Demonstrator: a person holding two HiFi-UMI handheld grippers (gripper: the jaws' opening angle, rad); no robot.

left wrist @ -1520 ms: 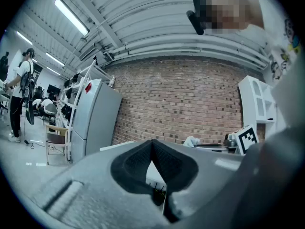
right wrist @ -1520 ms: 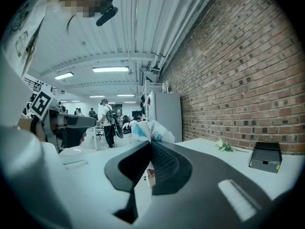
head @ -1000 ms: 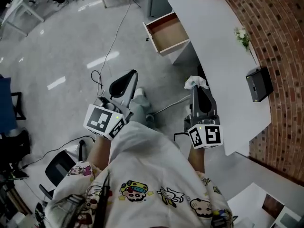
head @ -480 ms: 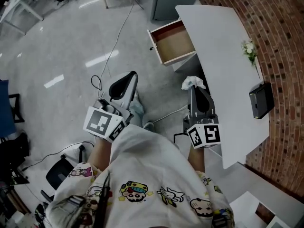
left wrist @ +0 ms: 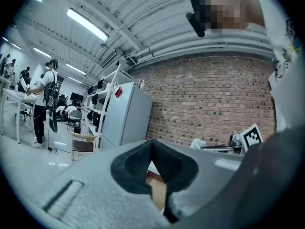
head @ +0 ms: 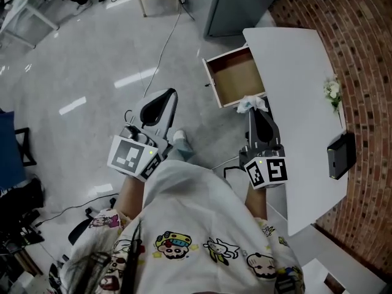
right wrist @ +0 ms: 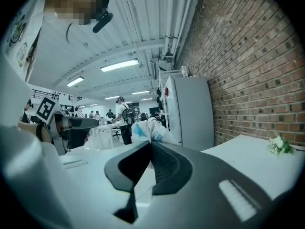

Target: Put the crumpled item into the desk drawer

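Right tool (head: 256, 106) is pinching the crumpled item (head: 250, 103), its jaws pressing together on a white wad of paper or tissue with pale blue patches. In the right gripper view the tool (right wrist: 151, 145) is pointing roughly level, and the wad (right wrist: 149, 130) is bulging up just above the closed tips. In the head view, the item is showing right of centre in the frame. It is overlapping the lower right corner of the open drawer (head: 235, 80) and sitting just beside the edge of the white surface (head: 300, 97). How high it is hanging over the drawer cannot be told.

Left tool (head: 168, 97) is hovering left of centre over the grey floor (head: 79, 66), well apart from the drawer. Its jaws are lying together with nothing between them. In the left gripper view the tool (left wrist: 152, 145) is showing its dark pads meeting at the tips.

The drawer is standing pulled out from the surface toward the upper middle of the frame, its brown inside lying bare. A small bunch of white flowers (head: 332, 91) and a black box (head: 341, 155) are sitting on the surface near the brick wall (head: 358, 35) at the right edge. A grey cabinet (head: 242, 5) is standing at the top of the frame beyond the drawer.
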